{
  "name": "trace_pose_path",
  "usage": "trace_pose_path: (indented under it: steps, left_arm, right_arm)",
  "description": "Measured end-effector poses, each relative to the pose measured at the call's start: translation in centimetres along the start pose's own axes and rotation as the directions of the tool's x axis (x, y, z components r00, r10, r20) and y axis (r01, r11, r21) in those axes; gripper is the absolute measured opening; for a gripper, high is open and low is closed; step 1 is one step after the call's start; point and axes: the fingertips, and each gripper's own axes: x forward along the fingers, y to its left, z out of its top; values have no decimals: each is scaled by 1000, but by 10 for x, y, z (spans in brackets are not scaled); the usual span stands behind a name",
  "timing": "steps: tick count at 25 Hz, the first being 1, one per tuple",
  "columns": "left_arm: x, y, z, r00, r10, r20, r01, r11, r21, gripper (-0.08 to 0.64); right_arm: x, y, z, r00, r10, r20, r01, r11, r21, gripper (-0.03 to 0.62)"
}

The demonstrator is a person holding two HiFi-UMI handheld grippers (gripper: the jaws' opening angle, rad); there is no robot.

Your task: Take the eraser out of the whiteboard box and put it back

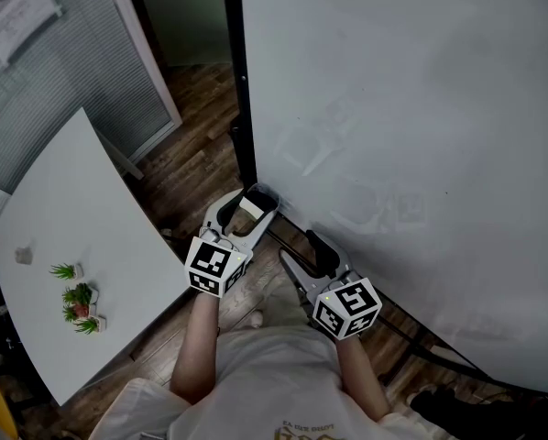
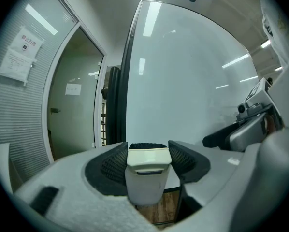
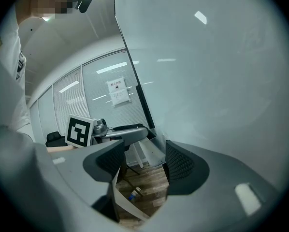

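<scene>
A white eraser [image 2: 145, 170] with a dark felt top sits between the pads of my left gripper [image 2: 147, 151], which is shut on it and holds it over the wooden floor, close to the whiteboard [image 1: 411, 136]. From the head view the eraser [image 1: 252, 206] is at the board's lower left corner, beside a small pale box [image 1: 268, 194] fixed there. The same box [image 3: 151, 151] shows in the right gripper view, just past the left gripper's tip. My right gripper [image 1: 303, 250] stands open and empty a little to the right, pointing at the board [image 3: 143, 161].
A white table [image 1: 72, 218] with small potted plants [image 1: 77, 302] stands at the left. The board's black frame post [image 1: 240, 81] rises ahead, and its black stand legs [image 1: 421, 346] run along the floor. Behind are a glass wall with blinds and a doorway [image 2: 74, 110].
</scene>
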Motion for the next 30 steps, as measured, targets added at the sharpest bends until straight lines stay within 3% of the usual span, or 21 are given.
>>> trace_pose_path:
  steps: [17, 30]
  left_arm:
    - [5, 3, -5, 1000, 6, 11, -6, 1000, -25, 265]
    - [-14, 9, 9, 996, 40, 80, -33, 996, -86, 272]
  right_arm:
    - [0, -6, 2, 1000, -6, -12, 6, 1000, -2, 268]
    - [-2, 2, 6, 1000, -2, 13, 3, 1000, -27, 268]
